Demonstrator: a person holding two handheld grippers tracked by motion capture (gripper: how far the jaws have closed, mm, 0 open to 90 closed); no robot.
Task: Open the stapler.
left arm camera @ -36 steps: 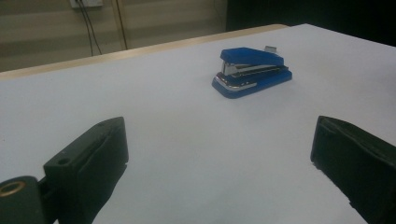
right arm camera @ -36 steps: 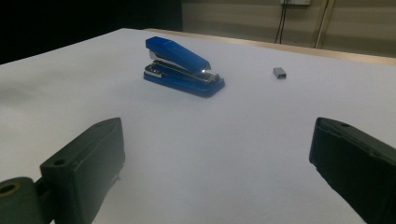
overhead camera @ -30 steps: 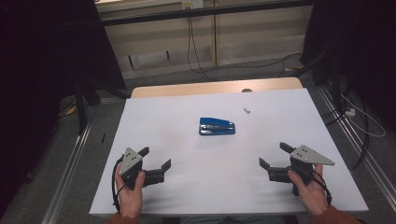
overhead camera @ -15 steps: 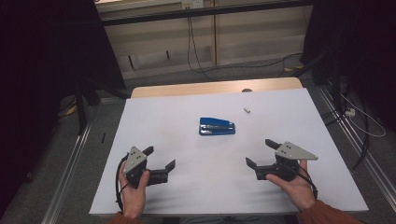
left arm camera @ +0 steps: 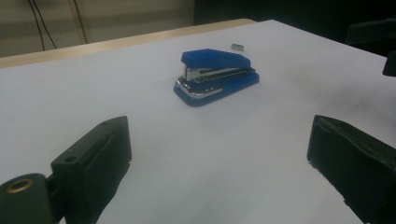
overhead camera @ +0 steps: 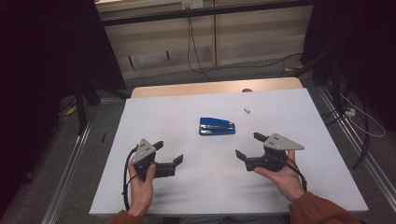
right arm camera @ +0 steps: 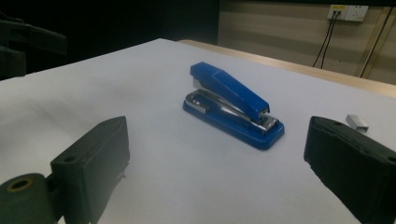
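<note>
The left gripper (overhead camera: 168, 154) has its jaws spread wide with nothing between them, and the right gripper (overhead camera: 246, 145) likewise stands with jaws apart and bare. Both point inward at the blue stapler (overhead camera: 216, 126), which lies closed on the white table (overhead camera: 289, 186), ahead of and between the two, touching neither. In each gripper view the outer ends of the jaws are cut off by the picture's lower edge. In the left gripper view the stapler (left arm camera: 216, 77) shows its side; in the right gripper view (right arm camera: 232, 104) its metal mouth faces the camera. A small grey strip of staples (overhead camera: 247, 110) lies beyond the stapler, to its right. Dark surroundings past the table are hard to make out.
</note>
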